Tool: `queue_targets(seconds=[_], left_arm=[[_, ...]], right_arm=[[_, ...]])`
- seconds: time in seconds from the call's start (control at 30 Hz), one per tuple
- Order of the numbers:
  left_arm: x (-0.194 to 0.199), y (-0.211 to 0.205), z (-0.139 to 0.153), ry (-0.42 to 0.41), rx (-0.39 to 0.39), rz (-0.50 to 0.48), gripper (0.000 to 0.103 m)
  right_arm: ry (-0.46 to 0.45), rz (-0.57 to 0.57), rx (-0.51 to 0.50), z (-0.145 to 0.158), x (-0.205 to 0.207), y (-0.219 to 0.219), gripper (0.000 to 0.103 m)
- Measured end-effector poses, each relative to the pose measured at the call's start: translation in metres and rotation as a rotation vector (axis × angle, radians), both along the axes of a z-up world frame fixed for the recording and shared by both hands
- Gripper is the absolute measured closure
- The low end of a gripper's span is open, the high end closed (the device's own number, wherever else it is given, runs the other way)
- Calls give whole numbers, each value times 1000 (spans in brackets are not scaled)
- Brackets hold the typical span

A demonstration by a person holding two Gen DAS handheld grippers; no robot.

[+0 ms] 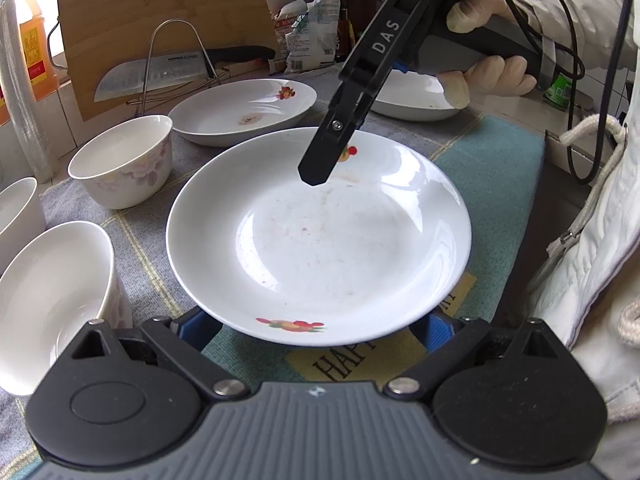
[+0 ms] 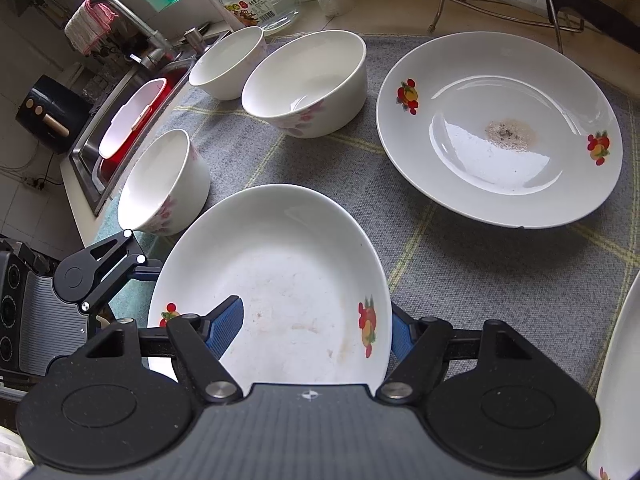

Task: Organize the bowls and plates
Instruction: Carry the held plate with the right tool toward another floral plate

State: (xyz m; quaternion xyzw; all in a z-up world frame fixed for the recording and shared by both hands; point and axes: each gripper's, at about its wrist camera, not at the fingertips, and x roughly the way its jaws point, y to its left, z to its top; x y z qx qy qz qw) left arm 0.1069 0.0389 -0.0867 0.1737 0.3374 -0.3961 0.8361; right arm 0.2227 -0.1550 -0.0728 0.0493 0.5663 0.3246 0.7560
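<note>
Holding the near plate (image 2: 280,280) by its rim in my right gripper (image 2: 316,328), pads clamped.
My left gripper (image 1: 316,332) gapes under its opposite edge; the second plate (image 2: 500,128) lies ahead-right.

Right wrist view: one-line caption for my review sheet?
Right claw grips the near plate's rim; three bowls and a soiled plate sit on the mat beyond.

place: home kitchen | signs: sink (image 2: 120,120), tap (image 2: 132,20), cleaver (image 1: 152,76), chopping board (image 1: 160,12)
</note>
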Motion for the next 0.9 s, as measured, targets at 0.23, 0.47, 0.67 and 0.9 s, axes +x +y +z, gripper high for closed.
queue_targets(seconds=[0.23, 0.47, 0.67, 0.9], left_arm=[[2, -5, 8, -2, 2, -8, 5], [4, -13, 17, -19, 15, -34, 5], [10, -26, 23, -28, 21, -65, 5], [23, -49, 24, -38, 26, -114, 5]], right_arm=[[-24, -11, 9, 8, -3, -8, 24], [-45, -40, 23, 15, -8, -22, 24], [-65, -75, 30, 22, -11, -42, 24], [-86, -130, 28, 27, -14, -72, 24]])
